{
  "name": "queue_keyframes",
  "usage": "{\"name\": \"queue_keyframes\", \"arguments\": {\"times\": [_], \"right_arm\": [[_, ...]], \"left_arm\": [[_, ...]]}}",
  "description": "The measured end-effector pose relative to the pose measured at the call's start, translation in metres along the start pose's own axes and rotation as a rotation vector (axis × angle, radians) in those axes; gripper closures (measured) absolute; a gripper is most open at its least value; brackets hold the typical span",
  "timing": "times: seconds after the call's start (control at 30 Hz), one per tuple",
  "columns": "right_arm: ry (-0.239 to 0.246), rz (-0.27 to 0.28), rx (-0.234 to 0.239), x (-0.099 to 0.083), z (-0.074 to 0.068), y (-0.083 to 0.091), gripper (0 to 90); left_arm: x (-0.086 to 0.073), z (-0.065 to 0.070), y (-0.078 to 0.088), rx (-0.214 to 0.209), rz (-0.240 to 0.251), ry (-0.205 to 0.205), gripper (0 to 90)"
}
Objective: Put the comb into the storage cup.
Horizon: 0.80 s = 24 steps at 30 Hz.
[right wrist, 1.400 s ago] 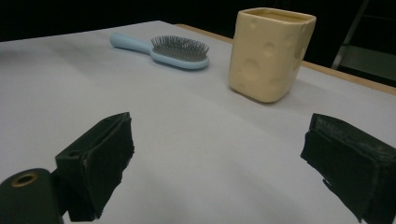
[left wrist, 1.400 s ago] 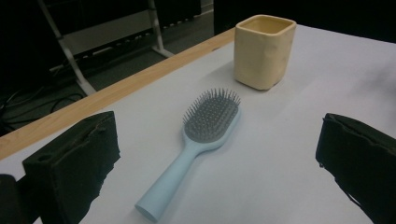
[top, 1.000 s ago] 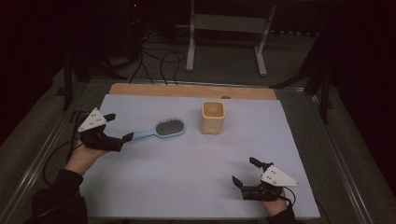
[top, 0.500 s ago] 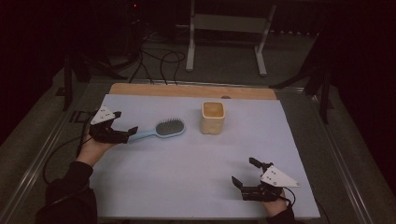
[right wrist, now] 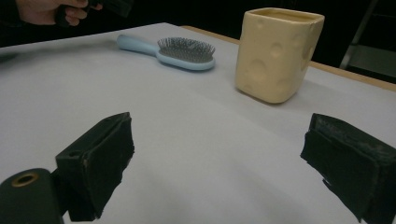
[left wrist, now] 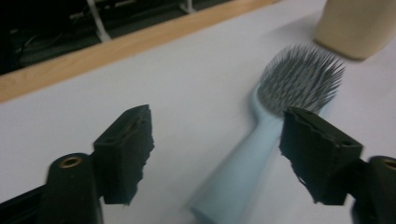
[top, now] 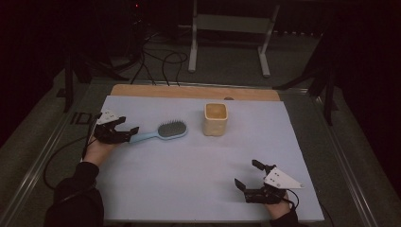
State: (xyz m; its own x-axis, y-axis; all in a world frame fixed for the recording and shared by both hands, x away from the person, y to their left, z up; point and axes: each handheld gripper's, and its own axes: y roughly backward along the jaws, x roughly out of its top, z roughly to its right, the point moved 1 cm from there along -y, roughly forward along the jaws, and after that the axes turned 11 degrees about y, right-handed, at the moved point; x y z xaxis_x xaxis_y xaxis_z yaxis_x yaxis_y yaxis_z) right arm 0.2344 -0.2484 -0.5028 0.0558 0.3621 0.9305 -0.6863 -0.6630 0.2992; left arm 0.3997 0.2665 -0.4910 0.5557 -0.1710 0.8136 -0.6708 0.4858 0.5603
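Note:
A light blue hairbrush (top: pixel 163 131) lies bristles up on the pale sheet, left of a cream cup (top: pixel 215 118). My left gripper (top: pixel 128 134) is at the brush's handle end. In the left gripper view the handle (left wrist: pixel 236 179) runs between its jaws (left wrist: pixel 219 158). The jaws have just been closing, and gaps still show on both sides of the handle. My right gripper (top: pixel 246 173) rests near the front right of the sheet, open with nothing in it. From there (right wrist: pixel 219 172) I look toward the cup (right wrist: pixel 275 53) and the brush (right wrist: pixel 182 53).
A wooden strip (top: pixel 189 91) borders the sheet's far edge, with cables and a metal stand's legs (top: pixel 227 42) on the floor beyond. A metal table frame (top: pixel 47 156) runs along the left side. The person's left hand (right wrist: pixel 46 11) holds the far gripper.
My left gripper has shifted right toward the brush handle and sunk lower, and its jaws have narrowed around the handle. The right gripper has stayed put.

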Motion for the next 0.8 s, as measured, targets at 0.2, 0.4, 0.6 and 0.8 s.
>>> {"name": "queue_keyframes", "arguments": {"times": [0.2,0.4,0.6,0.8], "right_arm": [[-0.004,0.002,0.003,0.0,-0.001,-0.001,8.1],[0.001,0.004,0.008,0.0,-0.001,-0.001,8.1],[-0.001,0.005,0.01,0.0,-0.001,-0.001,8.2],[0.001,0.005,0.013,0.0,-0.001,-0.001,8.2]], "left_arm": [[-0.004,-0.006,-0.006,0.02,-0.019,0.02,43.0],[-0.006,-0.008,-0.015,0.051,-0.068,0.014,60.6],[-0.007,-0.01,-0.02,0.077,-0.091,0.006,84.5],[-0.006,-0.008,-0.025,0.096,-0.135,-0.021,89.8]]}}
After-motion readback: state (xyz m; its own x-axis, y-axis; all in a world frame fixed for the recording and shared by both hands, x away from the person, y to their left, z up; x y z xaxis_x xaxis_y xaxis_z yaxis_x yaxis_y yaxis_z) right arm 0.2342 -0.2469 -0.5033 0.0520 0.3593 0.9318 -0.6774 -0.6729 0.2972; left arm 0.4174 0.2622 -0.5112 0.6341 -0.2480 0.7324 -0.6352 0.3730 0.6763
